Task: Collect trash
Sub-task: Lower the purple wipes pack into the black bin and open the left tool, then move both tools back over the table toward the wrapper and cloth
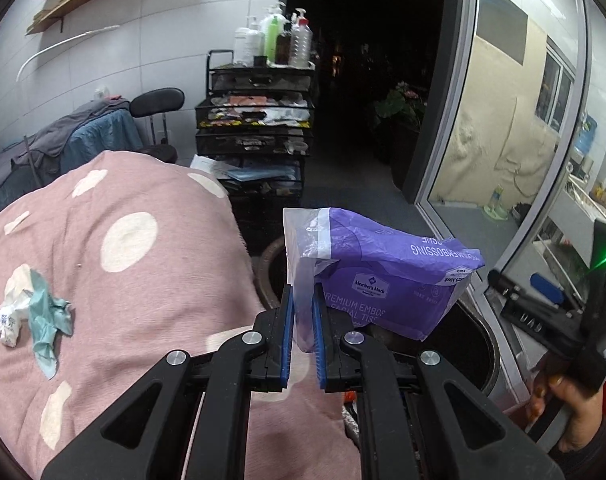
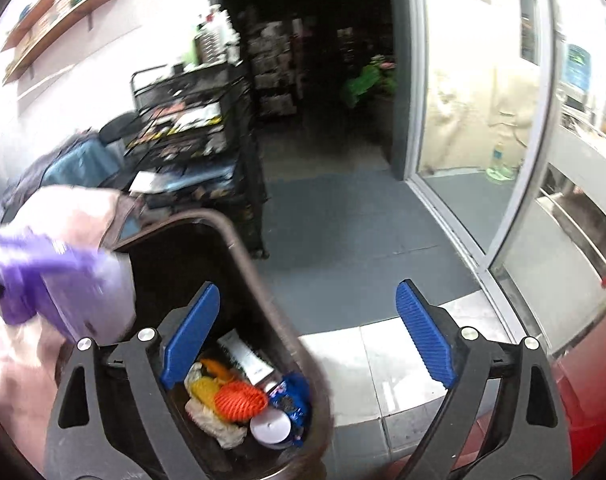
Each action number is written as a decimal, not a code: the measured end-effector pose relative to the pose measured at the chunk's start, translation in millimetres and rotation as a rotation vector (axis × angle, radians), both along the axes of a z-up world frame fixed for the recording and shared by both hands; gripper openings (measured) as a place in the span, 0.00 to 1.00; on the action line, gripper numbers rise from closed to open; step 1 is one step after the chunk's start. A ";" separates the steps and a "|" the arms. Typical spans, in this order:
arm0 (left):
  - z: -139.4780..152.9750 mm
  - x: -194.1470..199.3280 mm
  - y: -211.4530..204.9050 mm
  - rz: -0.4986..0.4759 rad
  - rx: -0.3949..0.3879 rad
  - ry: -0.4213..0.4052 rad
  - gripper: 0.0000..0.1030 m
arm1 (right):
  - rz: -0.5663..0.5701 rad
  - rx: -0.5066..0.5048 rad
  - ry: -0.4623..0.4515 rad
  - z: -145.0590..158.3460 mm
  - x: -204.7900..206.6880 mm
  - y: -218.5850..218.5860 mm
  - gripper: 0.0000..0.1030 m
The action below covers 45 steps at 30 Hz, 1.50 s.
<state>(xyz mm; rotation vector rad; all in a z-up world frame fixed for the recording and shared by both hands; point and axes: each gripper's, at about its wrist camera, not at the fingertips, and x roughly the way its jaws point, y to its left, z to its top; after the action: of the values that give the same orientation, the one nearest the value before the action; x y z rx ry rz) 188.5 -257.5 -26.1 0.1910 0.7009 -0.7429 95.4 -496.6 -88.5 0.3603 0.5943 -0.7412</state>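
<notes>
- The main risk is a missed drop: the left tongs (image 1: 302, 320) pinch only the clear plastic end of the purple tissue pack (image 1: 383, 276), and most of the pack hangs off to the side of the grip. If the film slips or the pack swings, it could fall on the bin's rim or onto the floor beside the bin.
- A second risk, as a judgement: letting go too early. In the left wrist view the pack sits above the trash bin (image 2: 231, 240), but part of it reaches past the bin's near edge toward the glass door, so a release here might tip it out.
- The right tongs (image 2: 308, 332) stand wide apart with nothing between the pads, hovering above the bin's opening; they could knock the rim or the pack as the pack nears the bin.
- Inside the bin lie earlier pieces: an orange net ball (image 2: 241, 398), a white tube (image 2: 245, 356) and a round white lid (image 2: 271, 426), so the pack should land on a soft heap.
- More trash lies well apart from the bin: a crumpled white and teal wad (image 1: 31, 312) on the pink spotted blanket (image 1: 123, 280), to the far side of the left tongs from the bin. It could be forgotten.
</notes>
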 end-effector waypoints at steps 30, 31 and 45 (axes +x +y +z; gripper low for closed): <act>-53.9 -4.9 -104.4 -0.118 0.329 -0.005 0.78 | -0.087 0.022 -0.079 19.9 -30.0 -24.9 0.93; -53.6 -6.6 -105.0 -0.121 0.330 -0.018 0.83 | -0.090 0.022 -0.080 20.2 -30.1 -25.2 0.94; -21.8 -11.2 -77.5 -0.085 0.189 -0.060 0.94 | -0.094 0.021 -0.096 20.7 -33.6 -25.1 0.95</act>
<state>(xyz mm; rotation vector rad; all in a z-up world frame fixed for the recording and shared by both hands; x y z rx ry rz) 177.3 -335.1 -47.9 0.4162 0.7089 -0.7487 61.8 -521.7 -67.8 0.4435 0.4978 -0.8039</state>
